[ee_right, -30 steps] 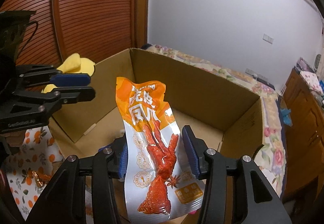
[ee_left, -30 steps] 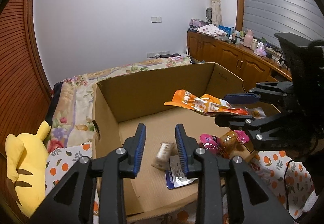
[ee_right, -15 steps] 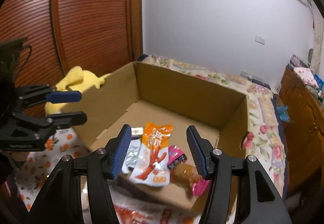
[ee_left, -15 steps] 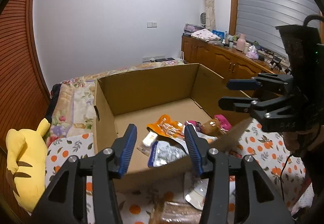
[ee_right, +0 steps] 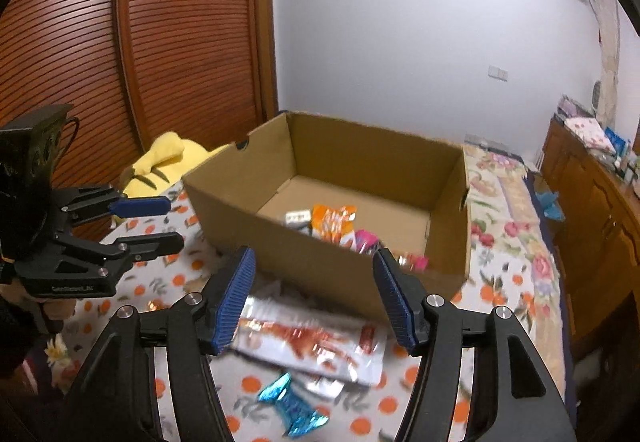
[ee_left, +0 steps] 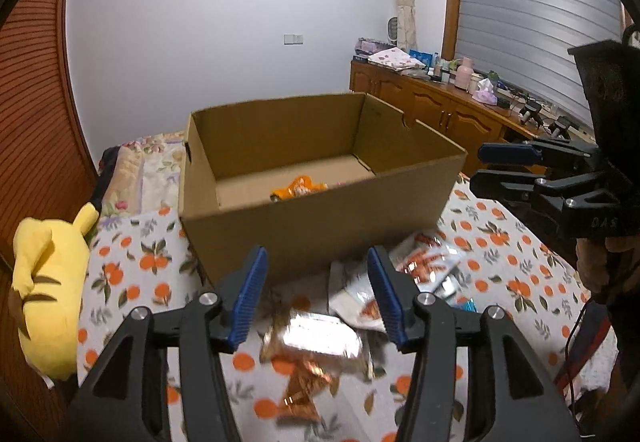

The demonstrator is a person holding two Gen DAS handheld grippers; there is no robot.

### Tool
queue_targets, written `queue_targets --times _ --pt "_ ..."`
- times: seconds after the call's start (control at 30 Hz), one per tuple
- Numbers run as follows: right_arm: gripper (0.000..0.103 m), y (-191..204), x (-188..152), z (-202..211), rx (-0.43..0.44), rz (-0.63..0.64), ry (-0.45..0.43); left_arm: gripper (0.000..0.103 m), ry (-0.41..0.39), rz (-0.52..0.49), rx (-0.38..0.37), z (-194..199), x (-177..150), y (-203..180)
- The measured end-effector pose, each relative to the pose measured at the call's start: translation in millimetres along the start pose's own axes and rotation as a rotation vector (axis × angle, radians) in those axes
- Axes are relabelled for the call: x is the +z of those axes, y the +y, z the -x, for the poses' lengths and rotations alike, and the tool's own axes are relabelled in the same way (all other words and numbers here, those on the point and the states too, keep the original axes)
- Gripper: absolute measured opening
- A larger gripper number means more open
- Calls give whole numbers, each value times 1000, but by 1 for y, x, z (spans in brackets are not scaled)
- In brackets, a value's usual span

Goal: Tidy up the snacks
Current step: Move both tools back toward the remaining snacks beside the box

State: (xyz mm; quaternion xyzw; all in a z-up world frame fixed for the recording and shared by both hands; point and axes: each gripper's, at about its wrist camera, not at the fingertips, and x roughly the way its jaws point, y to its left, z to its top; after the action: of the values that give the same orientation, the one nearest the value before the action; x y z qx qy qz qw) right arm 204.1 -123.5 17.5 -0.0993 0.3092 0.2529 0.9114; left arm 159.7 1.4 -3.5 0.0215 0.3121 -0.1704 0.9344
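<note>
An open cardboard box point(ee_left: 320, 230) point(ee_right: 320, 262) stands on the orange-print cloth. Inside lie an orange chicken-feet packet point(ee_right: 332, 222) point(ee_left: 300, 188), a pink packet point(ee_right: 366, 240) and a small white packet point(ee_right: 298, 217). My left gripper point(ee_left: 316, 298) is open and empty above a brown foil snack pack point(ee_left: 316, 342) in front of the box. My right gripper point(ee_right: 312, 300) is open and empty above a white and red snack packet point(ee_right: 316, 342). A blue foil packet point(ee_right: 294, 404) lies nearer. More packets point(ee_left: 428, 262) lie by the box's front.
A yellow plush toy point(ee_left: 44, 282) point(ee_right: 168, 166) lies left of the box. A floral quilt point(ee_right: 504, 202) lies beyond it. A wooden cabinet point(ee_left: 440, 114) with bottles stands at the right, and a slatted wooden wardrobe point(ee_right: 160, 42) at the left.
My right gripper let go of the orange packet, which now lies in the box. Both grippers pulled back and down to the loose packets in front of the box, jaws wider.
</note>
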Motion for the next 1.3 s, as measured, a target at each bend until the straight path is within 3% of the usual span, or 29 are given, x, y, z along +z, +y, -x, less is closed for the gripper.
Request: queue_targets --times 0.23,0.53,0.9,1.3 --pt "67 6 -32 -2 -5 -39 49 67 26 25 -1 0 -24 0" --pt "70 6 -59 -16 -11 -84 101 67 123 10 2 -33 -45 0" --pt "78 -4 -68 -46 1 -103 147 67 221 18 -5 -75 -54 7" --pt "82 -7 -71 -73 25 -109 183 80 218 75 -51 -85 -57 17"
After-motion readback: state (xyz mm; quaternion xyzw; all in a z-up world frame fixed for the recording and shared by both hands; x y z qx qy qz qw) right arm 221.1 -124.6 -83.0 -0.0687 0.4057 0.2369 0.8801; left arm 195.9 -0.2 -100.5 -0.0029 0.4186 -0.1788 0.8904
